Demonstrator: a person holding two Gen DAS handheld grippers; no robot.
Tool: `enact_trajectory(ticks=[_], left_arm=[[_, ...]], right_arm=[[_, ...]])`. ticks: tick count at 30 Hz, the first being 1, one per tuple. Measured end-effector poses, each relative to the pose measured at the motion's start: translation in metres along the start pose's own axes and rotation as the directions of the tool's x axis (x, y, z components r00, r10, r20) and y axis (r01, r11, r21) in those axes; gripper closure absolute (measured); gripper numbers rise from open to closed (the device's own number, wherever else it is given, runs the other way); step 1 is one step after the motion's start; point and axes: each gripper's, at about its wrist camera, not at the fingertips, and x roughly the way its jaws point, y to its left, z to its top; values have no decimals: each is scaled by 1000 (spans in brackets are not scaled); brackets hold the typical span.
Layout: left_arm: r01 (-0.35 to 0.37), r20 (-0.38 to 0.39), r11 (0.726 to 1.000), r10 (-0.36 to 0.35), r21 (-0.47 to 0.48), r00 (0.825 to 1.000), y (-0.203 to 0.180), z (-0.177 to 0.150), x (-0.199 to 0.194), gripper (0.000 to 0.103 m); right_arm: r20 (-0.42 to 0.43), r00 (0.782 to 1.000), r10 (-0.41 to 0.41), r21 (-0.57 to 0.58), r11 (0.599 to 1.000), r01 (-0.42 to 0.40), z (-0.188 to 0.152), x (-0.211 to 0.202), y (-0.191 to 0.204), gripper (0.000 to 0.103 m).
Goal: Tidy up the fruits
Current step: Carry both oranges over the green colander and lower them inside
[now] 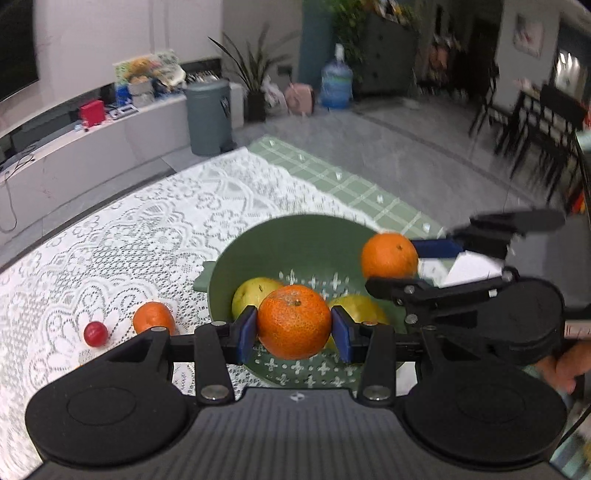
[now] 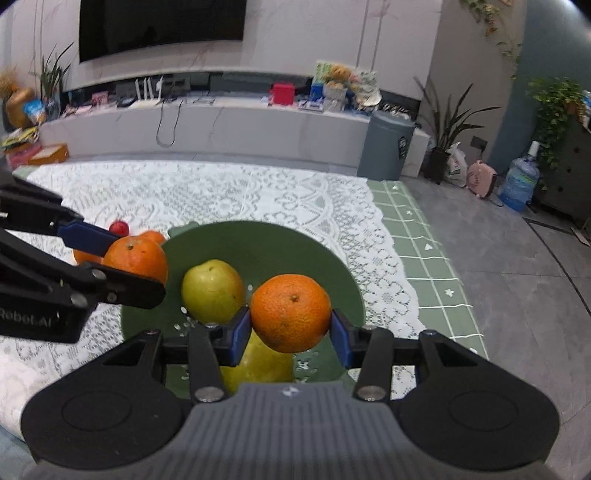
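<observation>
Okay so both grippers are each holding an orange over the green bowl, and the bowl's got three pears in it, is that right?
Not quite: the bowl holds two pears, not three, as the right wrist view shows. The rest stands: the left gripper and right gripper each hold an orange over the bowl.

Orange mandarins (image 1: 293,326), yellow-green pears (image 2: 212,291), a dark green colander (image 2: 295,247), and white lace tablecloth (image 1: 147,229).

Grey bin (image 2: 388,146) centre right, water jug (image 2: 519,184) far right, black television (image 2: 162,26) upper left, red box (image 2: 282,94) on ledge
</observation>
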Motion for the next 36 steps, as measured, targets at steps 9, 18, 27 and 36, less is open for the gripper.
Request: enact_trajectory(ticks=[9,18,27,36], left_arm=[[-12,-115,992,27,129,993,-10,16,30,54],[23,-220,987,13,160,975,-13,20,56,54],[48,-307,986,5,163,952,-9,19,74,54],[50,-371,987,11,154,929,-9,15,91,54]], right_arm=[[-57,998,19,-51,998,-22,18,30,-13,59],[-77,995,62,13,998,-61,18,52,-19,59],[-118,990,73,11,997,-72,15,71,-11,59],[-175,981,88,55,995,-80,13,83,-16,58]])
